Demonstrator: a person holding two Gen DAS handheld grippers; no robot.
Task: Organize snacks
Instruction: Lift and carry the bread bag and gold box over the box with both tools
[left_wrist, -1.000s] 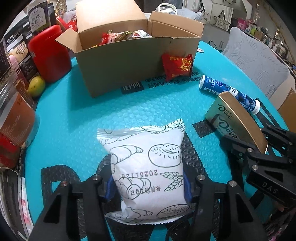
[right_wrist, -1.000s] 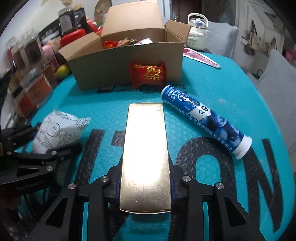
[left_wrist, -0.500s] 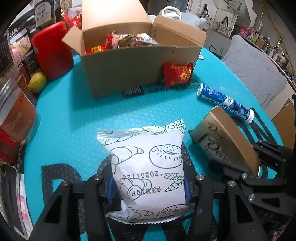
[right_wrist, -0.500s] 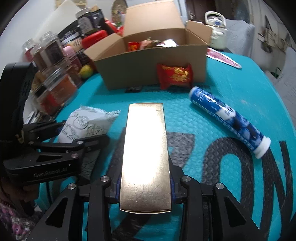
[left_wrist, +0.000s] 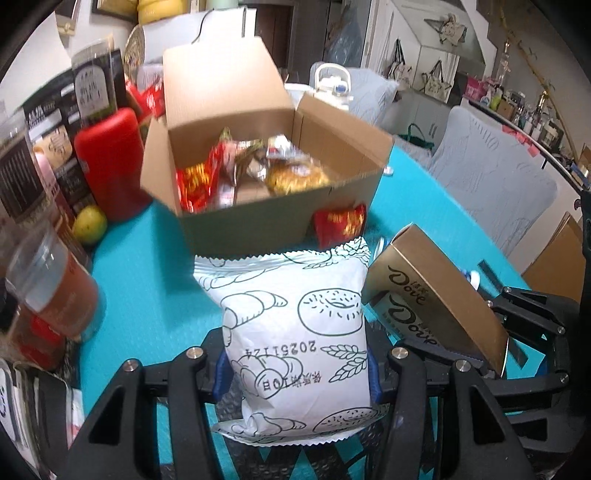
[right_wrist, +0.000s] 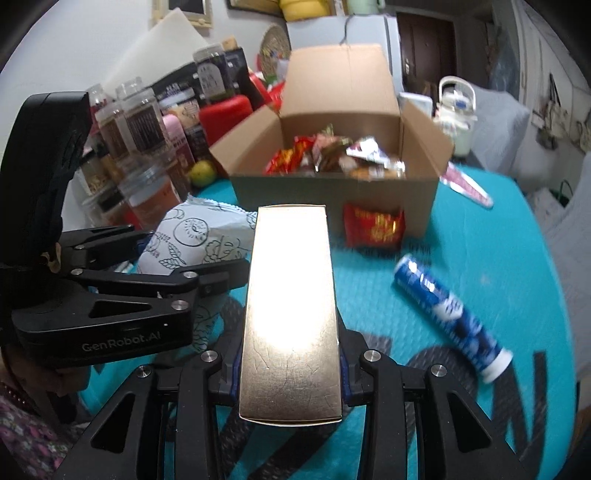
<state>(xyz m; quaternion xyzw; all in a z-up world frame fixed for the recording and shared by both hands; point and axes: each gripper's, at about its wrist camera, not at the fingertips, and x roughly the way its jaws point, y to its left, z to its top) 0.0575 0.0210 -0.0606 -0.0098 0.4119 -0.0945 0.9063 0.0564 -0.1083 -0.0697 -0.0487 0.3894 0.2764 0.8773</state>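
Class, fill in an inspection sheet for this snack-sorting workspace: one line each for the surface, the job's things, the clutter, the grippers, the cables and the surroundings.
Surface: teal bubble-textured mat with large dark lettering.
Job's things: open cardboard box holding wrapped snacks; red snack packet leaning against its front; blue tube lying on the mat; white bread packet and gold Dove box both held up.
Clutter: jars, red container and a yellow-green fruit left of the box.
Grippers: left gripper shut on the bread packet; right gripper shut on the Dove box.
Cables: nothing seen on the mat.
Surroundings: grey chair, white kettle, crowded shelves behind.
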